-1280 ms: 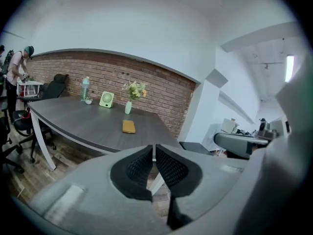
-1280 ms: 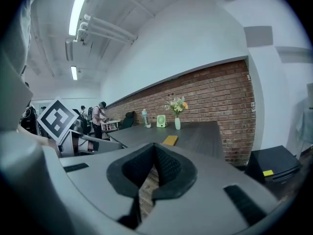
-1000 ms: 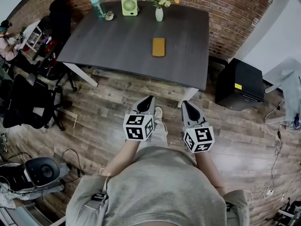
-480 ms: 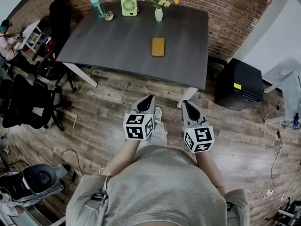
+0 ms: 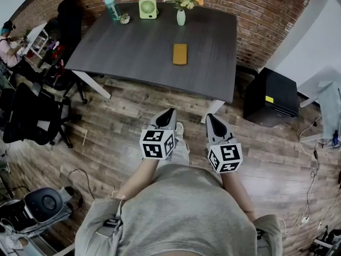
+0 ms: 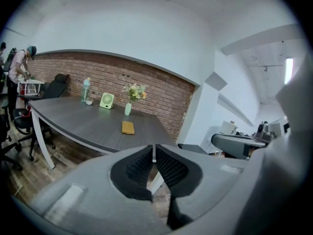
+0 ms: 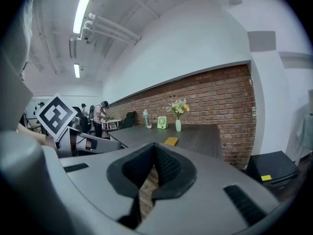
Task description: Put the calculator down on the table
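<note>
Since a second ago neither gripper has shifted; only a dark round-topped device [image 5: 47, 202] on the floor has crept slightly. My left gripper [image 5: 169, 112] is pressed together on nothing, and so is my right gripper [image 5: 210, 117]. Both hang over the wooden plank floor [image 5: 128, 113], well short of the dark grey surface [image 5: 133, 47]. The flat yellow-orange rectangular calculator [image 5: 180, 53] already lies there, so I judge the put-down done; next I need only stay clear. I count two grippers, one calculator, one small green fan [image 5: 147, 8], one pale vase of flowers [image 5: 181, 16] and one blue plastic bottle [image 5: 110, 5].
</note>
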### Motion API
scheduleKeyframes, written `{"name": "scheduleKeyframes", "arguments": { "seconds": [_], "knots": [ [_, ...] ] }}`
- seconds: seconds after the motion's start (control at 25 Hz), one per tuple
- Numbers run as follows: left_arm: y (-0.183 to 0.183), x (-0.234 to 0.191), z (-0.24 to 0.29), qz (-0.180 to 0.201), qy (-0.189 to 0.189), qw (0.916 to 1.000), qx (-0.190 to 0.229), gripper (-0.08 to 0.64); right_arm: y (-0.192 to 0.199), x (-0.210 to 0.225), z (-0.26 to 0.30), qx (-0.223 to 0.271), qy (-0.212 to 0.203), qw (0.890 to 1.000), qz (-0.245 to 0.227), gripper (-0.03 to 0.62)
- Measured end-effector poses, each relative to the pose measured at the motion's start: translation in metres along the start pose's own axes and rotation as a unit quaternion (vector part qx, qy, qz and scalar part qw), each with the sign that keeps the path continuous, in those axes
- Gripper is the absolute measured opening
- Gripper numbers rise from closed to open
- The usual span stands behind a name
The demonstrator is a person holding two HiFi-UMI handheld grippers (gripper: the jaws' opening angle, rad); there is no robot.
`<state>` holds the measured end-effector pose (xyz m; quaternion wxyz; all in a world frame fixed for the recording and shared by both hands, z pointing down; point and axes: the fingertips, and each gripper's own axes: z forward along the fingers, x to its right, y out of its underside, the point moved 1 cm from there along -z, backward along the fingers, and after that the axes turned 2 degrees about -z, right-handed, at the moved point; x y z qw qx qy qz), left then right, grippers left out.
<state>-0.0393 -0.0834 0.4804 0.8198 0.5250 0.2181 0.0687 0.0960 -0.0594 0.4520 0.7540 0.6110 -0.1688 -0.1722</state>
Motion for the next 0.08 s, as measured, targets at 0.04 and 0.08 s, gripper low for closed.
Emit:
{"name": "scheduleKeyframes", "arguments": {
  "seconds": [0.04,0.08],
  "knots": [
    [-0.0003,0.0005,0.0003,-0.001,0.000,1.0000,0.000,0.032,0.0000,0.0002,0.0003,0.000,-0.001,1.000,0.000,0.002],
    [-0.0007,0.0010,0.0005,-0.001,0.001,1.0000,0.001,0.032,0.0001,0.0003,0.0006,0.000,-0.001,1.000,0.001,0.002]
  ]
}}
